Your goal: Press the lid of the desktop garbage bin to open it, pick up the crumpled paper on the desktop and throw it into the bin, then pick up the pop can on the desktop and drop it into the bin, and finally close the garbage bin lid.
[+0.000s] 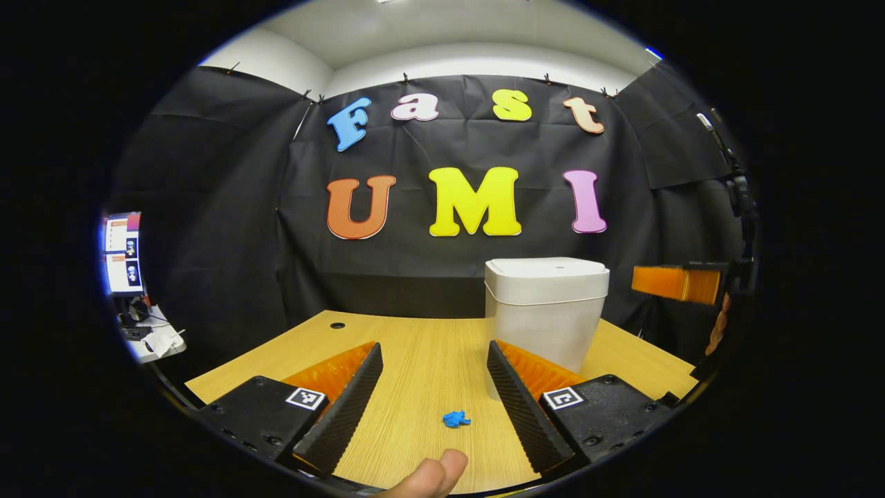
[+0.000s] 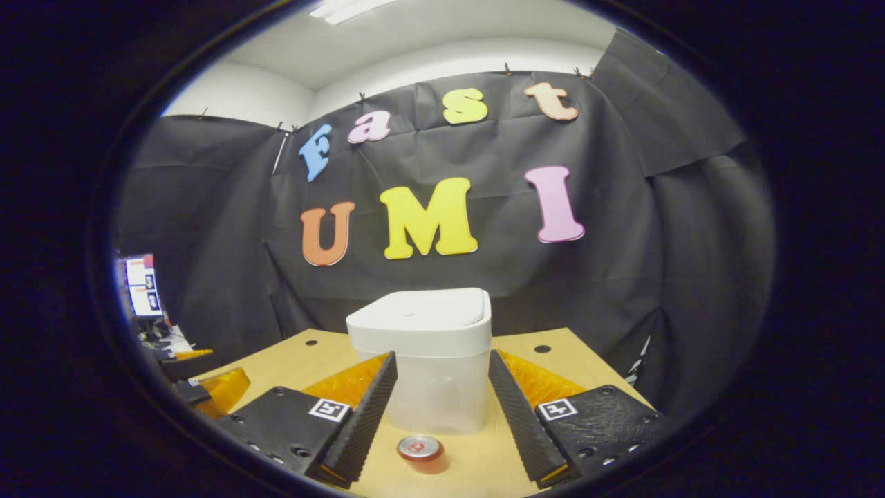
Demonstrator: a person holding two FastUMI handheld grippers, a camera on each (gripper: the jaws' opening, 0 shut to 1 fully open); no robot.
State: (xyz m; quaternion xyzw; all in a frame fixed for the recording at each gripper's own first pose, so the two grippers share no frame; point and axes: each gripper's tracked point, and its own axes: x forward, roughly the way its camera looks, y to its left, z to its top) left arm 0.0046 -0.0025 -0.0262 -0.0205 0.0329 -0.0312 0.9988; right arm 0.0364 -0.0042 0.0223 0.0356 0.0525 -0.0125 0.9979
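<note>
Broadly, the wooden bench [image 1: 429, 360] takes up the lower part of both views, its far edge meeting the black cloth wall and its left corner cut off by the lens. Two round cable holes sit near that far edge in the right gripper view, one on each side of the bin.

The white garbage bin [image 2: 432, 360] stands upright toward the back of the bench with its lid down flat. In the left gripper view the bin [image 1: 546, 311] is partly hidden at its base by that gripper's right finger.

The left gripper [image 1: 434, 391] is spread wide and holds nothing, with bare bench between its fingers. The right gripper [image 2: 437, 408] is also spread wide and empty; the bin's lower body shows in the gap between its fingers. At the right edge of the left gripper view, part of the right gripper juts in at about the height of the bin's lid, its far end cut off, with fingers of a hand showing below it.

The pop can [image 2: 420, 449] stands upright on the bench in front of the bin, between the right gripper's fingertips but touching neither.

The crumpled paper [image 1: 455, 418], small and blue, lies on open bench ahead of the left gripper, well apart from the bin. A fingertip [image 1: 432, 474] pokes in at the bottom edge, the rest of the hand hidden.

A monitor [image 1: 123, 252] at the far left is too distorted to make out.
</note>
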